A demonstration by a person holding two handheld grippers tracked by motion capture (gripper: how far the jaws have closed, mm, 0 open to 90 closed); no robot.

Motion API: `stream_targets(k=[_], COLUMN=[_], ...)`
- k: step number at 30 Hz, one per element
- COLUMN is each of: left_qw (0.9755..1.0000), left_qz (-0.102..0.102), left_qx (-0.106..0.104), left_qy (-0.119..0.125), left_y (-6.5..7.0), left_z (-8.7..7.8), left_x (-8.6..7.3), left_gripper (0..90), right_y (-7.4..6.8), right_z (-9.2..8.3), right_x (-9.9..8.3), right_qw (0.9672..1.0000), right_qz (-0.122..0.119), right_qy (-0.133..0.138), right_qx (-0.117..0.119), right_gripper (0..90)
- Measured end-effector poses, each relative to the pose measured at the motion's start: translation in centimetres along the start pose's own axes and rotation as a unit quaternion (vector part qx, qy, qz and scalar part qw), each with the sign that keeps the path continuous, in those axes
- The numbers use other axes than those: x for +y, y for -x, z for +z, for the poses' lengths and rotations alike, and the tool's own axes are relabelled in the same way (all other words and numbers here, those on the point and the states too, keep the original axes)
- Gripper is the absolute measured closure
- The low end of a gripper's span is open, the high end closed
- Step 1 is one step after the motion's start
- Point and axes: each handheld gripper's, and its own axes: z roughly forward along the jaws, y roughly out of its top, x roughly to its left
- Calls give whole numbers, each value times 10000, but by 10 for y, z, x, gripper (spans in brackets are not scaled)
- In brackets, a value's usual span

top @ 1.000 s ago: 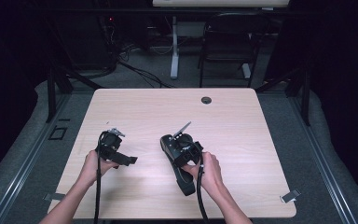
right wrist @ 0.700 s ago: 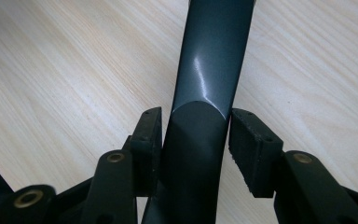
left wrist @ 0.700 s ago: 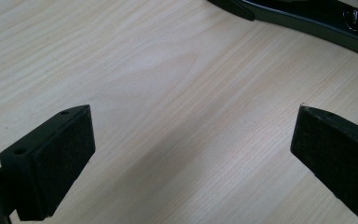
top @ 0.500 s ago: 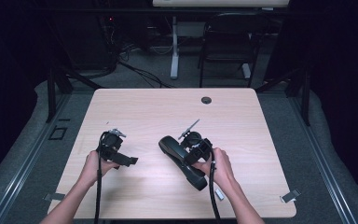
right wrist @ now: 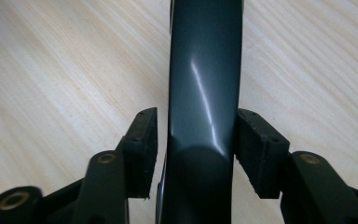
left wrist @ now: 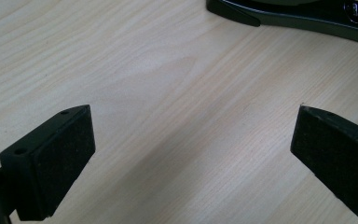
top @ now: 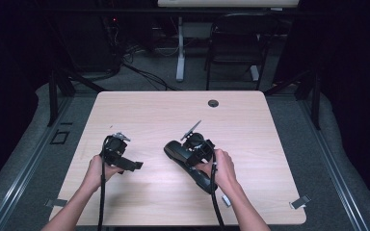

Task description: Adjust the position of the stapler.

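- High view: a pale wooden table (top: 250, 115) carries a long, glossy black object (top: 189, 162) lying aslant a little right of the middle, nearer the near edge than the far one. The right gripper (top: 198, 150), held in the right hand (top: 220, 168), sits over the object's far half. The left gripper (top: 121, 158), held in the left hand (top: 98, 169), rests towards the near left corner, well apart from the object. A small dark round grommet (top: 213, 103) lies close to the far edge. No container stands on the table.
- Left gripper view: the two black jaws stand wide apart over bare wood, with nothing between them. The dark object (left wrist: 303, 16) crosses the top right corner of this view.
- Right gripper view: the dark glossy object (right wrist: 205, 93) runs straight up between the jaws. The right pad (right wrist: 254, 149) lies against its side; the left pad (right wrist: 142, 144) stands just beside it, and whether it touches cannot be told.
- Change from the earlier frames: the object's near end has swung rightward, so it now lies more steeply aslant; the right hand has shifted slightly with it. The right jaws have just been opening again with the object between them. The left gripper keeps its place.
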Motion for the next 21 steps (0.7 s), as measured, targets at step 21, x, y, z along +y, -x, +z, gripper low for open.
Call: stream_targets(k=[21], left_qw=[10000], left_qz=[-6], left_qx=[-2], left_qy=[-14], left_y=[-1], left_z=[2], left_x=[0], left_gripper=[0], right_y=[5], right_z=[13], right_x=[7], right_qw=[9954], right_qz=[-878], right_qy=[1], right_qx=[388], right_gripper=[536])
